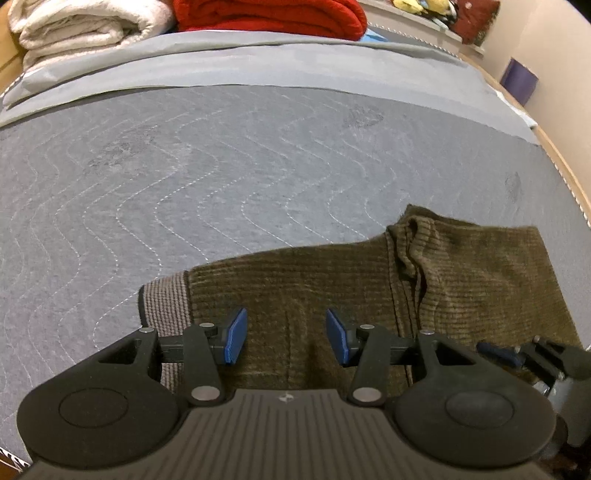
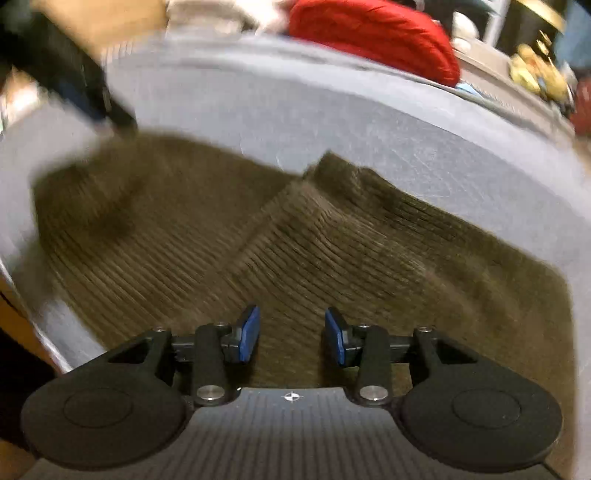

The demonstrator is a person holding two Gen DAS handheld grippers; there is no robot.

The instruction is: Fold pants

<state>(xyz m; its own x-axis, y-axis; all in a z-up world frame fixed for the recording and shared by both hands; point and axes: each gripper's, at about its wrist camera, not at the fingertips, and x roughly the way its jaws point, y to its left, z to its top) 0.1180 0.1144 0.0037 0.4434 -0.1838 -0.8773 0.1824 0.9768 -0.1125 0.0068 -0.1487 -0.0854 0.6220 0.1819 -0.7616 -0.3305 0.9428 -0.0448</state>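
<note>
Olive-brown corduroy pants lie on a grey quilted pad, with a paler ribbed band at their left end and a raised crease toward the right. My left gripper is open and empty just above the pants. My right gripper is open and empty over the pants, which show a ridge in the middle; this view is motion-blurred. The right gripper also shows at the lower right edge of the left wrist view.
Folded white blankets and a red blanket lie at the far end of the bed. The red blanket also shows in the right wrist view. A wooden bed edge runs on the right. A purple box stands beyond it.
</note>
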